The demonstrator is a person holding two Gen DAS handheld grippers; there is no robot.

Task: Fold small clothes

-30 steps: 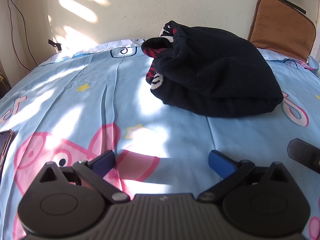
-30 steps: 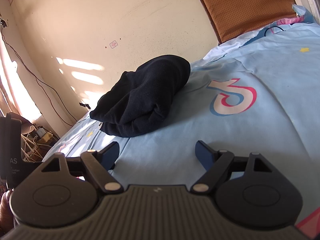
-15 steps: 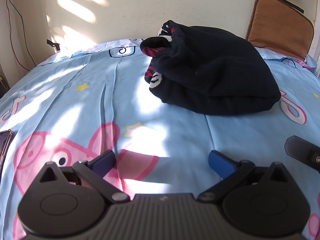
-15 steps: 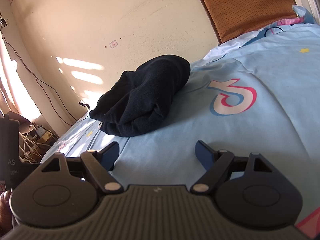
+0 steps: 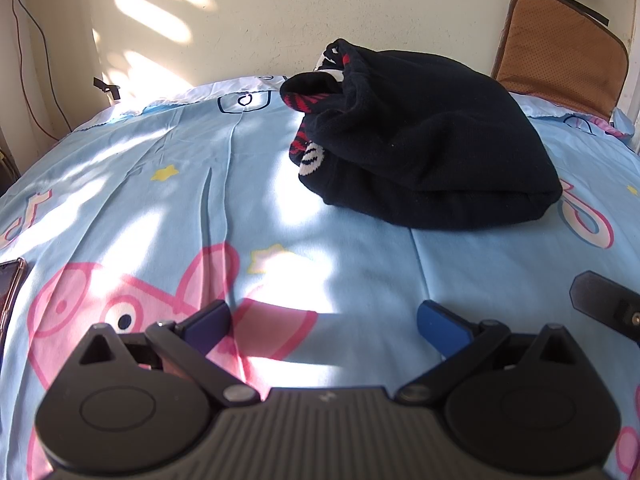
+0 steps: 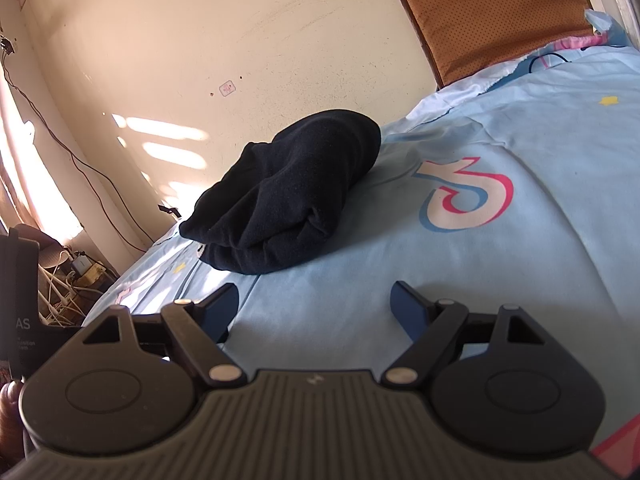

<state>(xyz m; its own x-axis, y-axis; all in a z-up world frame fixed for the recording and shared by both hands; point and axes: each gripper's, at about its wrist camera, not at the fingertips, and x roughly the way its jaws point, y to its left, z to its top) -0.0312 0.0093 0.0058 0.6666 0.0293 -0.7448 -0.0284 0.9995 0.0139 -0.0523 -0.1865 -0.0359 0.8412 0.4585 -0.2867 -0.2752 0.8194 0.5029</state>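
A black knit garment [image 5: 424, 140] with red and white trim lies folded in a thick bundle on the light blue cartoon bedsheet [image 5: 168, 200], toward the far side of the bed. It also shows in the right wrist view [image 6: 288, 196]. My left gripper [image 5: 324, 324] is open and empty, low over the sheet, well short of the bundle. My right gripper [image 6: 314, 306] is open and empty, just in front of the bundle's near edge. A finger of the right gripper [image 5: 604, 304] shows at the right edge of the left wrist view.
A brown cushion [image 5: 560, 48] leans on the wall at the bed's far right corner. A phone [image 5: 10, 284] lies at the sheet's left edge. Cables and clutter [image 6: 68, 276] sit beside the bed on the left. The wall runs behind the bed.
The left wrist view has crept slightly, so the bundle sits a touch higher and further left in frame. The right gripper's finger has risen a little in that view. Both grippers stay open.
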